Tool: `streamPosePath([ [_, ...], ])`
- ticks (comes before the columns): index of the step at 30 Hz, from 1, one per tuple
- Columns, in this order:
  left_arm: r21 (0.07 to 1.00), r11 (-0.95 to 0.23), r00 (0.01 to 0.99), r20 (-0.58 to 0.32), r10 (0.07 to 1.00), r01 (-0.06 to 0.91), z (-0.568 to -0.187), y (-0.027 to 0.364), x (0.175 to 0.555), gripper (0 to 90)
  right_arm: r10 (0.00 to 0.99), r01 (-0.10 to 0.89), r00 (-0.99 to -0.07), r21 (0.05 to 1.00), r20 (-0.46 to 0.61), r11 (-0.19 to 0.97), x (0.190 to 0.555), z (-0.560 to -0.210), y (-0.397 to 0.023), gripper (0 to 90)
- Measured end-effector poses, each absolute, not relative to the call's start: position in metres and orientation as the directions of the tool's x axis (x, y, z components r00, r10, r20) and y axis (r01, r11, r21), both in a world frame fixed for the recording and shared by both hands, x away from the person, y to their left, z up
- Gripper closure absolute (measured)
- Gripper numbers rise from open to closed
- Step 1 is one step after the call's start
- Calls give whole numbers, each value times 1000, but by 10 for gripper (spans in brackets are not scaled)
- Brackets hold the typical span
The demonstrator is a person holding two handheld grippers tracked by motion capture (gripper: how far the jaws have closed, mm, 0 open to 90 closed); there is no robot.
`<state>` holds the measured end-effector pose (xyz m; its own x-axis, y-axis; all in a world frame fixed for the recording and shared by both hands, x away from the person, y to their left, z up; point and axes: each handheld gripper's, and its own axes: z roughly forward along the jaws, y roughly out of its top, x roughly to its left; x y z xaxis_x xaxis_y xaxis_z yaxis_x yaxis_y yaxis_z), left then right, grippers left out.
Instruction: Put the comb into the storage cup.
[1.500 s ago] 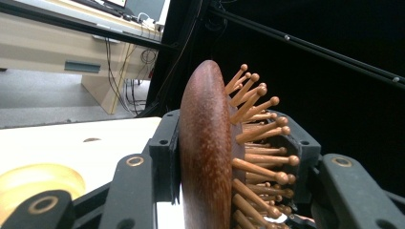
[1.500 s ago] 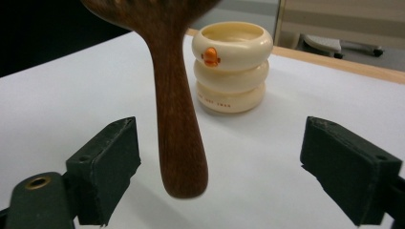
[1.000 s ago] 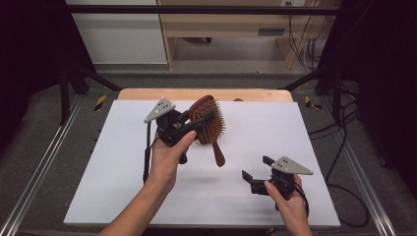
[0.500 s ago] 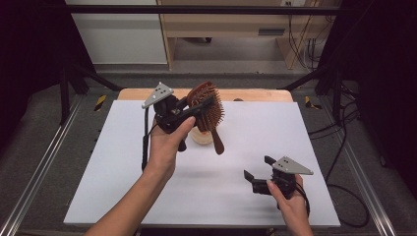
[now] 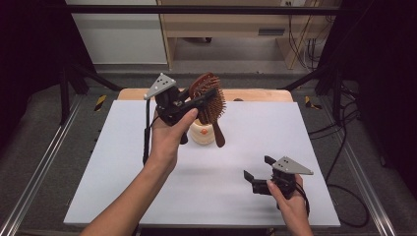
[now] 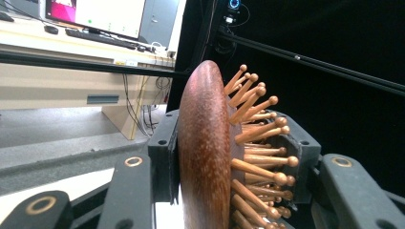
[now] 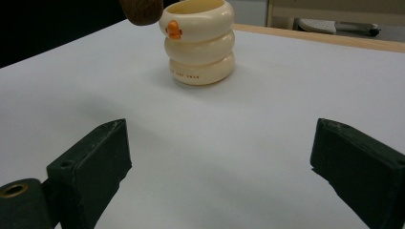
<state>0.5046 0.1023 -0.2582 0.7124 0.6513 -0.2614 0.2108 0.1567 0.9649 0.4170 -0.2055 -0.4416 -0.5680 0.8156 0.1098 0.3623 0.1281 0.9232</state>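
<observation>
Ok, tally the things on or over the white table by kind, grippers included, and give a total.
Hairbrush: 1, clamped in the left gripper
Cream cup: 1, standing on the table
Grippers: 2, counting the right gripper, jaws open
Total: 4

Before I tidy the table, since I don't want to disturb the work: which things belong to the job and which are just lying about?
In the job:
- hairbrush, clamped in the left claw
- cream cup below it

Lying about:
- right claw, open and idle on the table
- desk and cables behind
</observation>
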Motion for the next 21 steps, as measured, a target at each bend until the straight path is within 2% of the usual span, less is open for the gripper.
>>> streamPosePath([
  [14, 975, 97, 682, -208, 702, 197, -256, 101, 521, 504, 812, 363, -574, 922, 108, 134, 417, -442, -206, 62],
  [21, 974, 115, 660, -217, 719, 195, -253, 102, 531, 503, 809, 364, -578, 922, 112, 133, 417, -442, -205, 61],
])
